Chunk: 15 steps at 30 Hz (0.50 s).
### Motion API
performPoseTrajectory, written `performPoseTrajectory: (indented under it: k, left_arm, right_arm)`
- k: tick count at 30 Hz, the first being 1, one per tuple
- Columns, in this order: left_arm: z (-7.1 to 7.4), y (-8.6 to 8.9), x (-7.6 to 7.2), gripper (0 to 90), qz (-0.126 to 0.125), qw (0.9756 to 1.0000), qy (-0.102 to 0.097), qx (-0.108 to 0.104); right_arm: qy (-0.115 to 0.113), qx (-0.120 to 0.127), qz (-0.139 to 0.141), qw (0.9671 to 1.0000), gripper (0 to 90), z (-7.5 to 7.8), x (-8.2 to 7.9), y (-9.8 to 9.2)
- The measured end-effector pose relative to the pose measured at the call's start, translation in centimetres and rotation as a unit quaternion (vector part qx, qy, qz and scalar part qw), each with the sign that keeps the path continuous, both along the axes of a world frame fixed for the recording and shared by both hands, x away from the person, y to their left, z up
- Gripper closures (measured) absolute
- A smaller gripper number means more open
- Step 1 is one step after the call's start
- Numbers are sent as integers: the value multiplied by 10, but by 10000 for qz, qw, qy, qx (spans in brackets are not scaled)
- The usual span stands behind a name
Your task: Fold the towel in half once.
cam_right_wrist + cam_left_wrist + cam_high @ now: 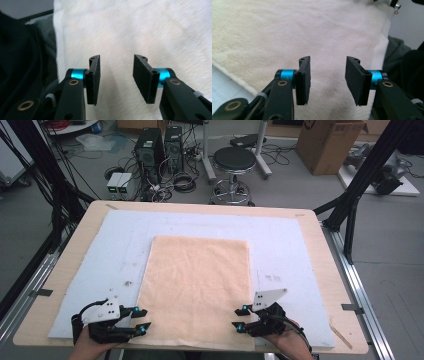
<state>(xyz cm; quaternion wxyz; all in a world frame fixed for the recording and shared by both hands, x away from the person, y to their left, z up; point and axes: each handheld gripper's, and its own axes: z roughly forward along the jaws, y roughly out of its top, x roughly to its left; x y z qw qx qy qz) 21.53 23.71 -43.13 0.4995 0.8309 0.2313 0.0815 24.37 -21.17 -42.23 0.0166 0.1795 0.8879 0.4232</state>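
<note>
Flanking the towel at its near corners, left gripper and right gripper hold jaws spread, nothing between them. Risk: uneven pinches would skew the towel on the white mat.

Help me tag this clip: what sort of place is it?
Probably a robotics or data-collection lab: computer towers and tangled cables on the floor, a black frame around the wooden table, cardboard box behind.
</note>
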Motion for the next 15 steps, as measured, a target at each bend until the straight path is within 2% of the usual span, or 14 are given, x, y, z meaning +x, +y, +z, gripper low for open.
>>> performPoseTrajectory:
  k: [9,15]
  left_arm:
    - [5,0,13,503,313,9994,-86,-126]
    - [8,1,20,474,438,9989,-78,-137]
  right_arm:
    - [-44,274,-507,9983,465,4,23,-8]
    - [-40,338,-729,9968,408,6,32,-11]
